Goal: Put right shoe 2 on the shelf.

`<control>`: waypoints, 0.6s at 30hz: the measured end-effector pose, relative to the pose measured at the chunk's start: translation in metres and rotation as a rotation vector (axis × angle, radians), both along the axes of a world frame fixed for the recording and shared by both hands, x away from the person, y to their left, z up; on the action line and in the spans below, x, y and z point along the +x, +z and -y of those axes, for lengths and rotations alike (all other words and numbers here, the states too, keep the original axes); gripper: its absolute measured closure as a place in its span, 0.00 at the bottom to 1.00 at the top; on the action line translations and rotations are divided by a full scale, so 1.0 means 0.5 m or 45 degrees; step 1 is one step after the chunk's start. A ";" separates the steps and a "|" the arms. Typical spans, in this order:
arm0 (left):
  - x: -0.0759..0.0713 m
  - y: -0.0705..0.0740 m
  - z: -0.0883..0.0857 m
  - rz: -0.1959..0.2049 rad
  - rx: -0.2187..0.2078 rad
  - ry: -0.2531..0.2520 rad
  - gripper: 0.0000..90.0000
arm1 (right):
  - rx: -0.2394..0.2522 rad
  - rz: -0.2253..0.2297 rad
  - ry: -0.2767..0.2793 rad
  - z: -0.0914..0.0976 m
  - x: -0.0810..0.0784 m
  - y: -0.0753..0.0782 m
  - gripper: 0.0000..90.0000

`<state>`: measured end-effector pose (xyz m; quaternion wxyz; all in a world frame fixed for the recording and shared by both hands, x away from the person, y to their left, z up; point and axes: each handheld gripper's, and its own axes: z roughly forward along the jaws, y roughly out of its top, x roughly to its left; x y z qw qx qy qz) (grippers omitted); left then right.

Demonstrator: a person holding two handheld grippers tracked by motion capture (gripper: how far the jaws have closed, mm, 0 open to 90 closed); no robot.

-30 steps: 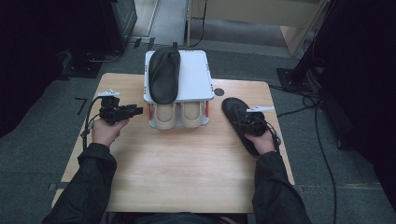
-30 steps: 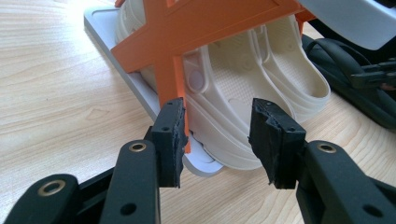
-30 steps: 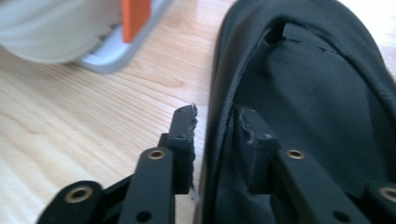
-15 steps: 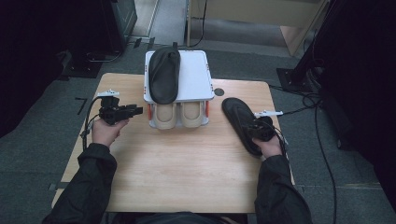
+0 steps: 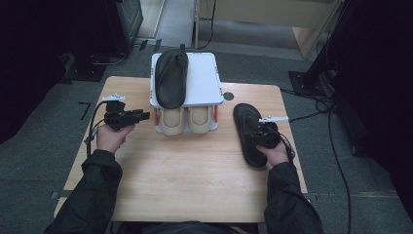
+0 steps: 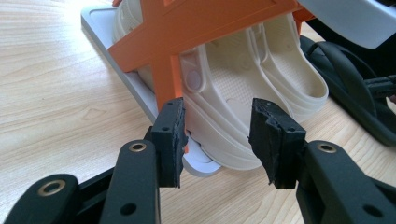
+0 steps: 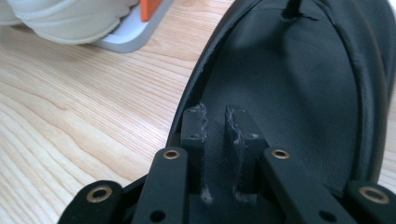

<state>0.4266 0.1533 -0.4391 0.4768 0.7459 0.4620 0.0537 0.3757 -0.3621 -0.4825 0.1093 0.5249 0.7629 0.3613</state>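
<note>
Right of the rack (image 5: 204, 83), the right fingers (image 7: 215, 122) hover almost closed over the black slipper (image 5: 249, 134), gripping nothing; left fingers (image 6: 219, 135) released.

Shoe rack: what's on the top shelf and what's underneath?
On the white shoe rack top lies one black flip-flop. Underneath sits a pair of cream clogs, heels showing; the shelf covers their toes.

Premises present as a lab or test room, not a home: a bare wooden table (image 5: 195, 180) stands on grey carpet tiles (image 5: 44, 161), with black equipment stands (image 5: 311, 78) and loose cables (image 5: 336, 136) beside and behind that table.
</note>
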 end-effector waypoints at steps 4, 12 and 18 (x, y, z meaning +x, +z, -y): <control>0.000 0.000 0.000 0.001 0.000 0.001 0.62 | 0.028 -0.003 0.009 -0.014 0.004 -0.001 0.79; 0.000 -0.002 0.001 -0.004 0.007 -0.004 0.61 | 0.050 0.099 -0.019 0.004 0.003 0.032 0.76; 0.000 -0.002 0.003 -0.002 0.015 -0.008 0.61 | 0.023 0.172 -0.064 0.035 0.004 0.048 0.72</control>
